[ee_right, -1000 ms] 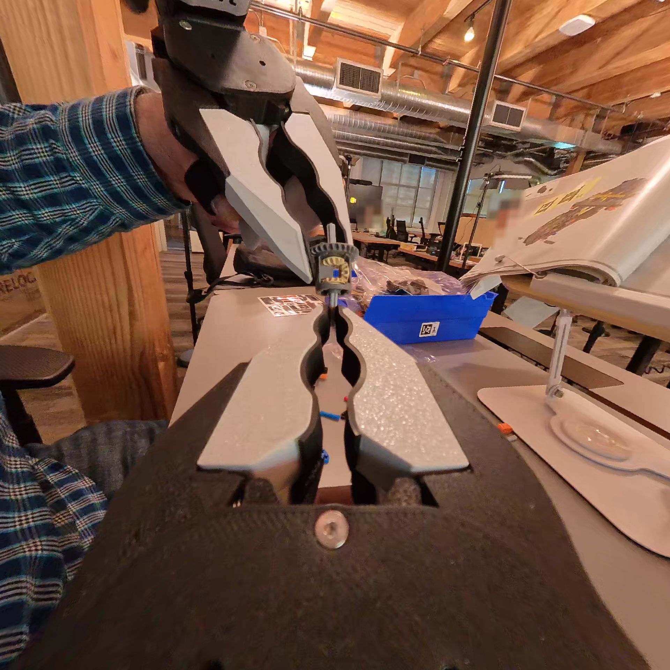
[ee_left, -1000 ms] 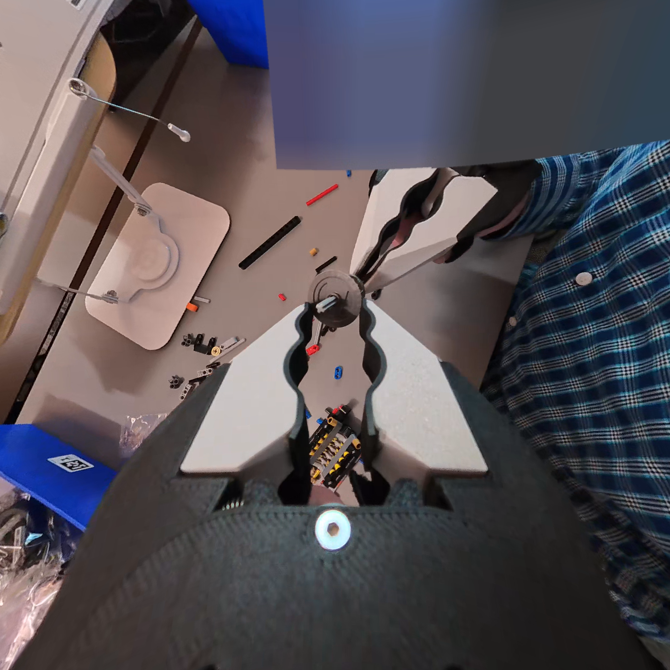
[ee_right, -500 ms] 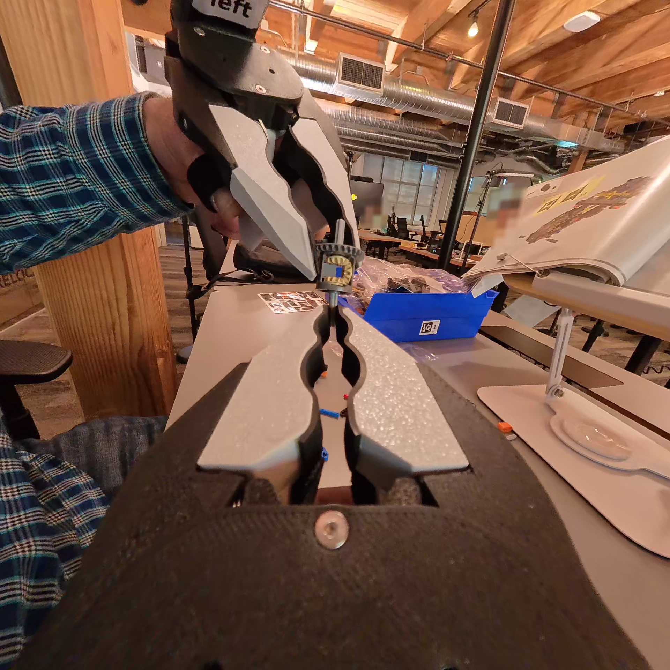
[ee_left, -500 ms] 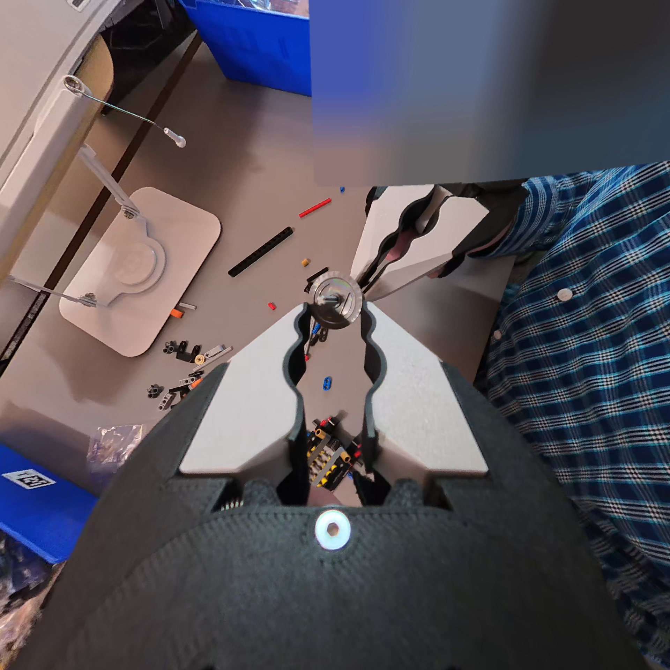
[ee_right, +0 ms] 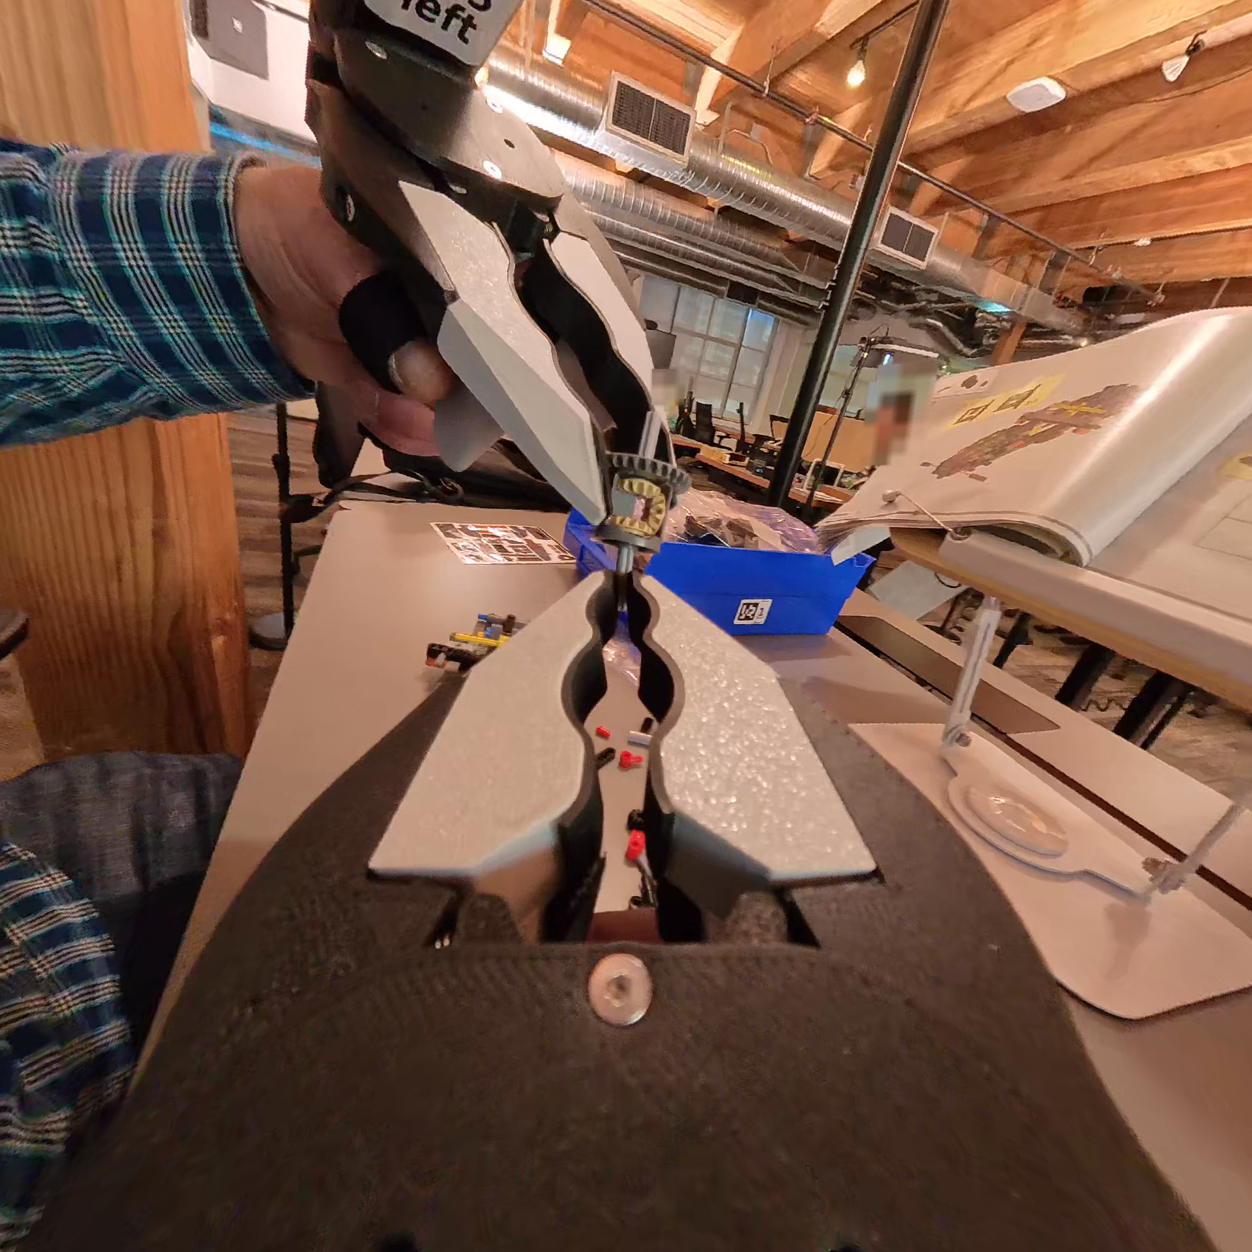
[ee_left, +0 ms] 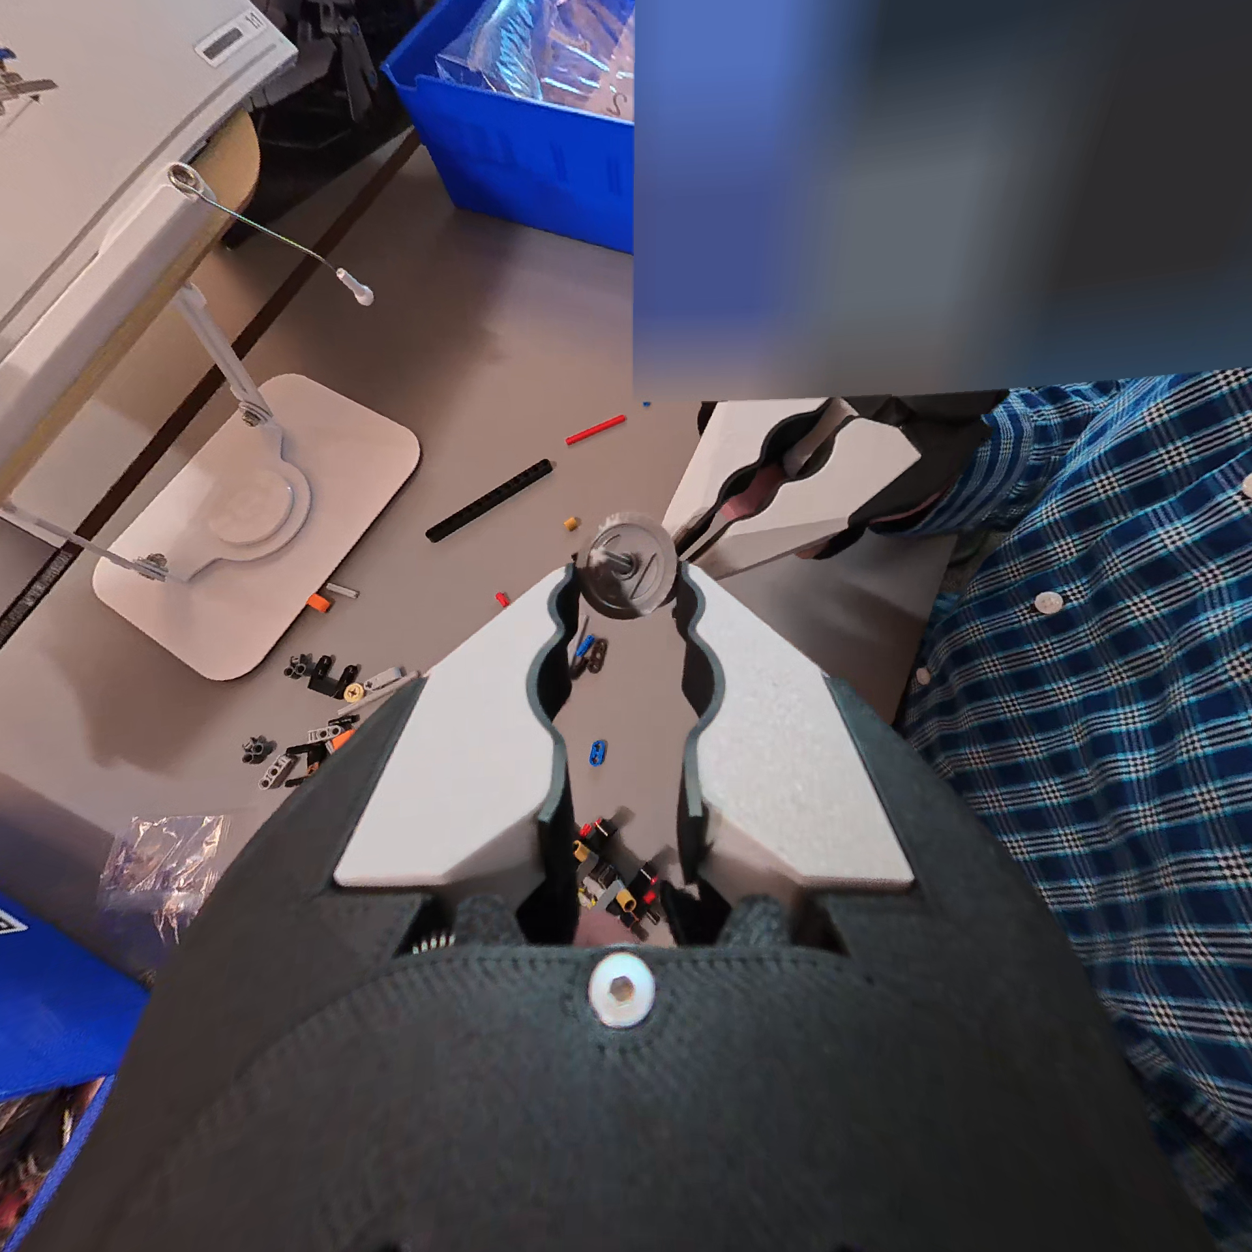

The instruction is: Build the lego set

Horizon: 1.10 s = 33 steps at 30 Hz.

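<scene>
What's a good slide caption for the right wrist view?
Two grippers hold a geared Lego differential by housing and axle above the table.

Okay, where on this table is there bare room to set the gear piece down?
Bare grey tabletop lies between the blue bin, the white stand base and the black beam. It is crowded beside the base's near corner, where small parts cluster, and under the left tool.

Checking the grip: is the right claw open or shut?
Shut: the right claw pinches the thin axle below the gear assembly.
</scene>
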{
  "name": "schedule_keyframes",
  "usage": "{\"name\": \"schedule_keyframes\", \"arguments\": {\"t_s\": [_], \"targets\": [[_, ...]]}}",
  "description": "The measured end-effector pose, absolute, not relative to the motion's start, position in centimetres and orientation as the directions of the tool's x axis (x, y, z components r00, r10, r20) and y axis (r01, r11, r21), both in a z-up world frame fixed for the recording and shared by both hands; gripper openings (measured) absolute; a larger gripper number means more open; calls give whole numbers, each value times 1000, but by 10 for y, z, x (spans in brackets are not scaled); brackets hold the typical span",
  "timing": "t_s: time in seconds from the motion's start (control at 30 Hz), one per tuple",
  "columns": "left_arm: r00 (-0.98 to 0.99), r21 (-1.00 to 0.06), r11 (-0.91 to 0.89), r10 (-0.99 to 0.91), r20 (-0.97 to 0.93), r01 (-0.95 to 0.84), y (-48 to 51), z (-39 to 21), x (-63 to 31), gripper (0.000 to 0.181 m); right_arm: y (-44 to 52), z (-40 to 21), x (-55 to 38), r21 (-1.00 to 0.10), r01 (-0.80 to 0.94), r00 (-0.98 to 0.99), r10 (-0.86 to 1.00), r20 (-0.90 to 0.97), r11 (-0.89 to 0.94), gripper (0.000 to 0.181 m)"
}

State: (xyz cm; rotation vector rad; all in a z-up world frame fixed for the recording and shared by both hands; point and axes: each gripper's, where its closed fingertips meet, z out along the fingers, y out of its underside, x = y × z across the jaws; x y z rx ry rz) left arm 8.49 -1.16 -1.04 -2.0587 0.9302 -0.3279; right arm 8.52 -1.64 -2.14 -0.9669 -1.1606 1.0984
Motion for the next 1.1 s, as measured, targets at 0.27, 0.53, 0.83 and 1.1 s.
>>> {"name": "schedule_keyframes", "arguments": {"t_s": [0.27, 0.53, 0.83, 1.1], "targets": [[698, -791, -353, -704, -127, -500, -11, -10, 86, 26, -17, -22, 85, -973, -152, 45, 985, 166, 171, 0], [722, -814, -334, -677, -143, -475, -10, -11, 86, 26, -16, -20, 85, -981, -174, 19, 996, 89, 90, 0], [733, -836, -333, -671, -115, -437, -10, -11, 88, 26, -16, -20, 86, -982, -189, -26, 1000, 14, 9, 0], [766, -863, -333, -636, -92, -380, -8, -13, 83, 25, -14, -21, 82, -978, -193, -59, 996, -71, -81, 0]]}}
